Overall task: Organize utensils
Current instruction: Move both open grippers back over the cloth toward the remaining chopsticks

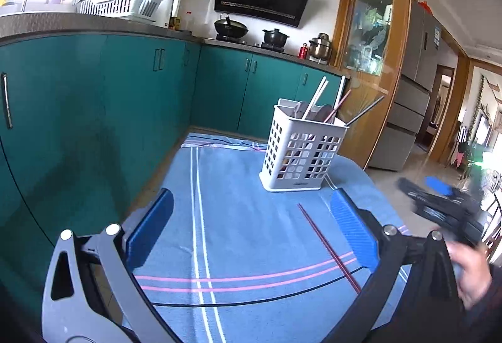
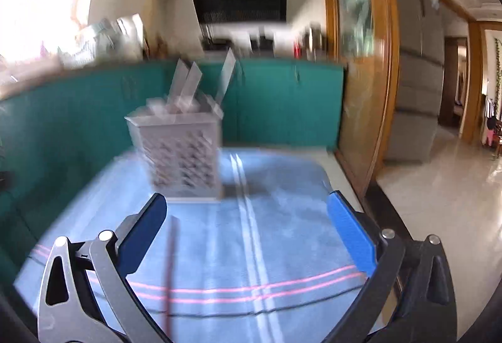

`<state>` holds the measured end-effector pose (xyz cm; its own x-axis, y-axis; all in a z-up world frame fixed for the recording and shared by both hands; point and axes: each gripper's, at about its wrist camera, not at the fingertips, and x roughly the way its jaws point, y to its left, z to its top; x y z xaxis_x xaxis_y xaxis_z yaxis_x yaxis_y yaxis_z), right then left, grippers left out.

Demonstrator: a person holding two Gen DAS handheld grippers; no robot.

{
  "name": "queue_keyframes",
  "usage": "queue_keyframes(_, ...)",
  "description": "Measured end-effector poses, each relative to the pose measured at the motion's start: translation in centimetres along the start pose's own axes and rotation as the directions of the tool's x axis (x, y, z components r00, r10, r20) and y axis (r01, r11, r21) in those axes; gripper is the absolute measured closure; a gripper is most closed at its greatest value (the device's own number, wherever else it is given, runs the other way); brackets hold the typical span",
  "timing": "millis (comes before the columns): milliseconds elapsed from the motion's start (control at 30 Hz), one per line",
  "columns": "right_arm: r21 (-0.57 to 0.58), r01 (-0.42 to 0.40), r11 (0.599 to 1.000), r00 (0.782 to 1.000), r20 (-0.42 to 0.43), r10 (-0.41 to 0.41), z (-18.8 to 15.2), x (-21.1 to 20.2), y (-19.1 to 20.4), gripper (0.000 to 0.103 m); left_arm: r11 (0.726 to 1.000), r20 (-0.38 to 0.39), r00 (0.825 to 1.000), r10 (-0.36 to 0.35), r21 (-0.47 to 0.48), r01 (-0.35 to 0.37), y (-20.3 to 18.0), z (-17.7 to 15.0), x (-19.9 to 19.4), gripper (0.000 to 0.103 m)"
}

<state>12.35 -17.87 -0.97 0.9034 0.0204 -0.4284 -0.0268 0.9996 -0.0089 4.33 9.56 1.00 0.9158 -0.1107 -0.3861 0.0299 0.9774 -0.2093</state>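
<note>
A white perforated utensil holder (image 1: 301, 151) stands on the blue striped cloth (image 1: 238, 217), with several chopsticks and spoon-like utensils sticking out of it. One dark red chopstick (image 1: 329, 247) lies loose on the cloth in front of the holder, close to my left gripper's right finger. My left gripper (image 1: 251, 223) is open and holds nothing. The right wrist view is motion-blurred; there the holder (image 2: 182, 154) sits ahead to the left and the chopstick (image 2: 171, 274) lies near the left finger. My right gripper (image 2: 248, 230) is open and empty, and it also shows blurred (image 1: 439, 201) in a hand.
Teal cabinets (image 1: 94, 110) run along the left and back under a counter with a white dish rack (image 1: 122, 2). A stove with pots (image 1: 251, 32) sits at the back. A wooden glass door (image 1: 376, 45) and a grey refrigerator (image 1: 411, 85) stand to the right.
</note>
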Motion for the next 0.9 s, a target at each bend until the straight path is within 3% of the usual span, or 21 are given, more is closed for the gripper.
queue_keyframes(100, 0.047, 0.033, 0.998, 0.985, -0.172, -0.024, 0.0, 6.9, -2.3, 0.003, 1.000, 0.003, 1.000, 0.010, -0.026, -0.010, 0.8, 0.3, 0.0, 0.004)
queue_keyframes(167, 0.072, 0.051, 0.996, 0.971, -0.238, -0.033, -0.8, 9.4, -2.9, 0.003, 0.999, 0.003, 1.000, 0.021, -0.036, -0.021, 1.2, 0.5, 0.0, 0.004)
queue_keyframes(300, 0.077, 0.040, 0.996, 0.943, -0.332, -0.012, -3.2, 12.6, -2.3, 0.003, 0.998, 0.000, 0.999, 0.035, -0.045, -0.035, 1.8, 0.7, 0.1, 0.004)
queue_keyframes(367, 0.061, 0.064, 0.996, 0.919, -0.393, -0.035, -4.0, 13.5, -2.0, 0.003, 0.998, -0.006, 0.999, 0.044, -0.047, -0.044, 2.1, 0.7, 0.2, 0.004)
queue_keyframes(467, 0.093, 0.093, 0.991, 0.910, -0.411, -0.047, -4.3, 13.7, -2.2, 0.003, 0.998, -0.015, 0.999, 0.046, -0.052, -0.046, 2.2, 0.7, 0.3, 0.004)
queue_keyframes(533, 0.091, 0.079, 0.993, 0.881, -0.473, -0.027, -4.9, 14.9, -2.1, 0.002, 0.997, -0.014, 0.999, 0.048, -0.055, -0.048, 2.4, 0.8, 0.4, 0.004)
queue_keyframes(633, 0.032, 0.064, 0.997, 0.874, -0.484, -0.041, -5.0, 15.5, -1.0, 0.003, 0.997, -0.022, 0.999, 0.050, -0.062, -0.051, 2.5, 0.9, 0.5, 0.004)
queue_keyframes(900, 0.027, 0.056, 0.998, 0.875, -0.483, -0.036, -4.9, 15.8, -0.7, 0.003, 0.995, -0.034, 0.996, 0.079, -0.053, -0.081, 3.2, 1.0, 0.5, 0.004)
